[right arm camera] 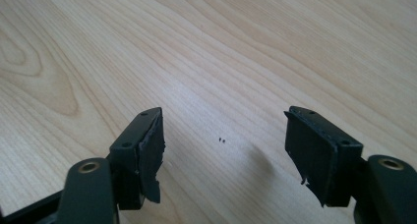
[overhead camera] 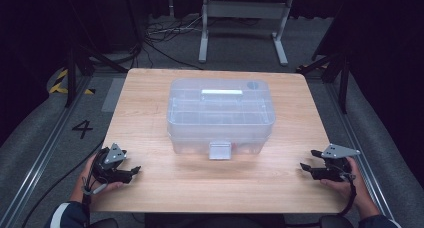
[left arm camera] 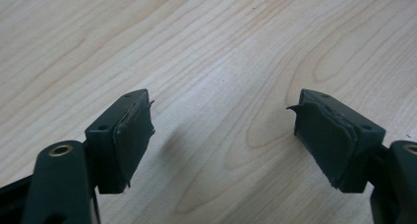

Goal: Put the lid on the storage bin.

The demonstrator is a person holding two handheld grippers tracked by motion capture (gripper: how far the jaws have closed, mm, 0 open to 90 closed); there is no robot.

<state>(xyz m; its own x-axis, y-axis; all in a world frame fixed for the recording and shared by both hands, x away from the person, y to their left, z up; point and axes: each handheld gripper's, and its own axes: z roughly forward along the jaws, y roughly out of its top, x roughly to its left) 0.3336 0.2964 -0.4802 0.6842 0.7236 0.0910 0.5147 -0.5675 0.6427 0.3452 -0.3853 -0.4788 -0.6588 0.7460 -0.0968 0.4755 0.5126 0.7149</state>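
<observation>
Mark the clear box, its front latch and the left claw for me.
clear box (overhead camera: 221, 108): high view, on its lid.
front latch (overhead camera: 220, 150): high view, middle of the tab.
left claw (overhead camera: 131, 172): high view, between its open fingertips.

a pale wooden table (overhead camera: 150, 118) bearing one box
a clear plastic lidded bin (overhead camera: 221, 115) sits at its middle, seemingly latched in front.

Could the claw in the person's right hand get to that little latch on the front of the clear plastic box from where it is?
Probably yes. The right claw is open and empty, and bare table lies between it and the latch on the box.
</observation>
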